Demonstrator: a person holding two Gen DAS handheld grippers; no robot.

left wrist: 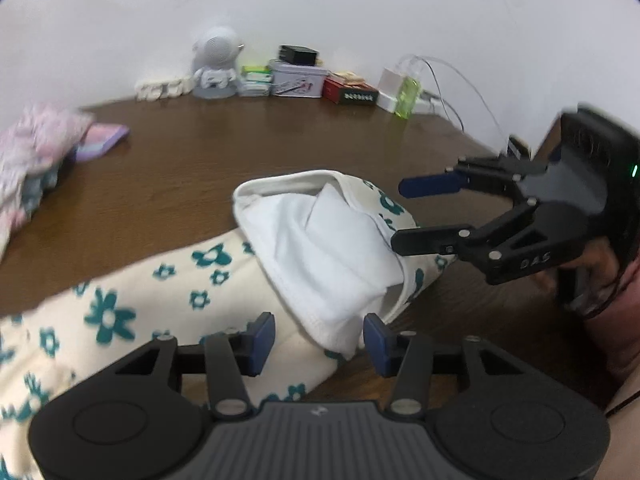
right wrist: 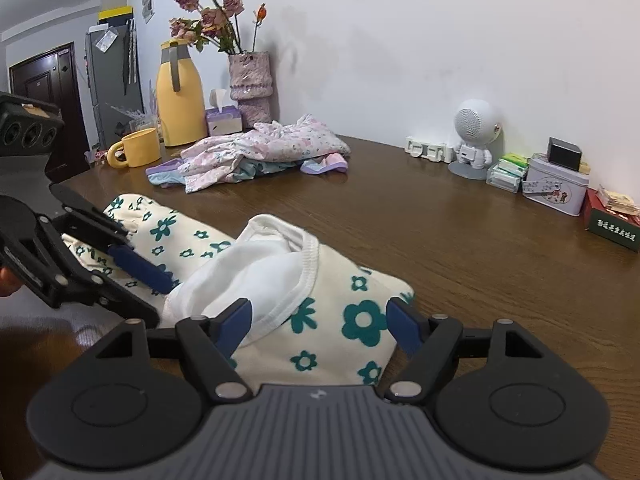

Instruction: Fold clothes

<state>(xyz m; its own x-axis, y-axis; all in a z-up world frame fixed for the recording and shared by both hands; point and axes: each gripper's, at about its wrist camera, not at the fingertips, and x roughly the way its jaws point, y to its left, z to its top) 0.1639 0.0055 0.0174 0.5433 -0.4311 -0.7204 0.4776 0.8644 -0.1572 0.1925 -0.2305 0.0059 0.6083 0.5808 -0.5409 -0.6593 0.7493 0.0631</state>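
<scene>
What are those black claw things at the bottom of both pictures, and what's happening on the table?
They are hand-held grippers, one in each of a person's hands, each with a camera looking along its blue-tipped fingers. One picture is from the left gripper, the other from the right gripper. Both are open and hold nothing. Between them, on the brown table, lies a cream garment with teal flowers, its white lining showing. A pile of pink clothes lies further back.
</scene>
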